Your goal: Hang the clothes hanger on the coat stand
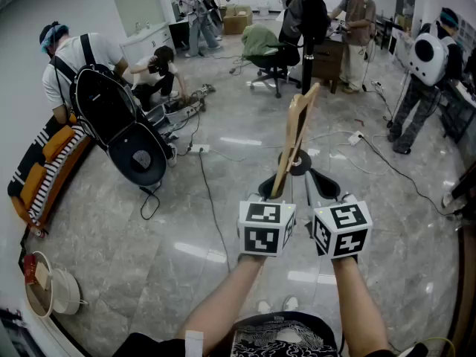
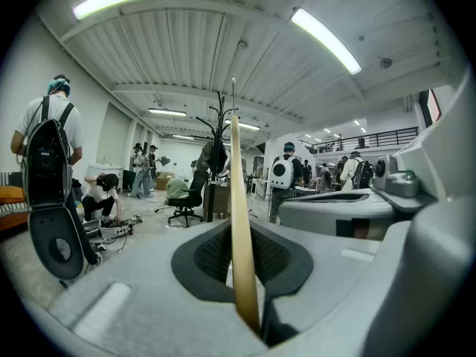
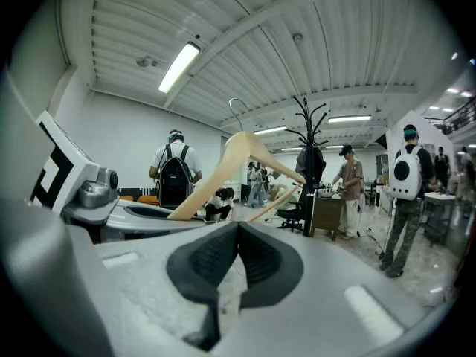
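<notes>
The left gripper [image 1: 277, 192] is clamped on the lower end of one arm of the wooden clothes hanger [image 1: 297, 136], its jaws nearly together on the thin edge. The hanger stands upright with its metal hook [image 3: 236, 106] at the top. Just to its right, the right gripper [image 1: 325, 188] is closed and holds nothing. The coat stand [image 1: 307, 58] rises far ahead, well apart from both.

The likeliest trouble is the grip itself. Pinched at one end only, the hanger looks liable to pivot or slip in the jaws as it is carried or tipped, and the hook would then turn away from a peg. A dark garment already draped on the stand may crowd the free pegs. Cables [image 1: 212, 199] trail across the glossy floor [image 1: 149, 251] between the person and the stand, a possible snag underfoot.
</notes>
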Demonstrator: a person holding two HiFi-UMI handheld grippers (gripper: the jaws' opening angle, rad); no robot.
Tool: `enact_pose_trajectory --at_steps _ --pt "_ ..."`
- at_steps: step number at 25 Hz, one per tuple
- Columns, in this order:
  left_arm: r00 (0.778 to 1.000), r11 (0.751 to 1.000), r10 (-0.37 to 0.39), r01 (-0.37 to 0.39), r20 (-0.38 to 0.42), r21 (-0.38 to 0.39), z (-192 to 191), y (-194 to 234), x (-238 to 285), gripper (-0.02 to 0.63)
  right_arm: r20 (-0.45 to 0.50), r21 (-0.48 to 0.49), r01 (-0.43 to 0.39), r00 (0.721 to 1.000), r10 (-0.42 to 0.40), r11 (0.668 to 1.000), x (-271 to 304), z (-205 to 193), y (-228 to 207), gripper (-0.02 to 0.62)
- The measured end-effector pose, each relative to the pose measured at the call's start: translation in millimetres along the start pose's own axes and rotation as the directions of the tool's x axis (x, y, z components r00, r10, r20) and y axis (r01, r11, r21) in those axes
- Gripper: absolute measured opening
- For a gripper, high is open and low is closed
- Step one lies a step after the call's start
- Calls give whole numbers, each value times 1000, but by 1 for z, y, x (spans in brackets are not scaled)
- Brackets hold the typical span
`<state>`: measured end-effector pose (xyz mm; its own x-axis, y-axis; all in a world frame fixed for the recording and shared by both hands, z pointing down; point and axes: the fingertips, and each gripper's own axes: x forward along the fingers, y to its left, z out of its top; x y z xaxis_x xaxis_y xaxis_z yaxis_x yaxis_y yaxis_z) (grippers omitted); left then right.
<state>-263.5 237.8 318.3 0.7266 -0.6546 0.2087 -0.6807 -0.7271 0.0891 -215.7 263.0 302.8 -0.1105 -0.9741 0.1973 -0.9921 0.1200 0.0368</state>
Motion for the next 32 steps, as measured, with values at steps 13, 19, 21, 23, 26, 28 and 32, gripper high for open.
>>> enact_pose_trajectory --at_steps 13,19,21,23,26,28,32 --pt "1000 1000 -10 10 -6 11 5 7 24 31 5 23 4 1000 -5 1000 20 1 -18 0" --pt "1000 1000 10 -10 -18 13 4 7 58 31 5 31 -23 1000 22 999 40 -5 -46 0" --pt "999 1000 28 -27 -20 16 5 8 73 31 8 30 -34 999 34 999 49 -5 -59 0" --pt "999 999 46 -45 -24 22 8 9 88 31 10 26 -46 999 46 999 59 -4 -73 0" --pt "996 997 78 -78 -29 22 12 12 113 31 18 16 -73 997 72 997 76 3 -94 0" --pt "995 995 96 -96 -30 16 17 13 132 31 20 6 -85 996 85 996 88 7 -112 0" --pt "993 993 115 -115 -39 13 25 6 168 31 15 10 -102 995 102 995 107 11 -149 0"
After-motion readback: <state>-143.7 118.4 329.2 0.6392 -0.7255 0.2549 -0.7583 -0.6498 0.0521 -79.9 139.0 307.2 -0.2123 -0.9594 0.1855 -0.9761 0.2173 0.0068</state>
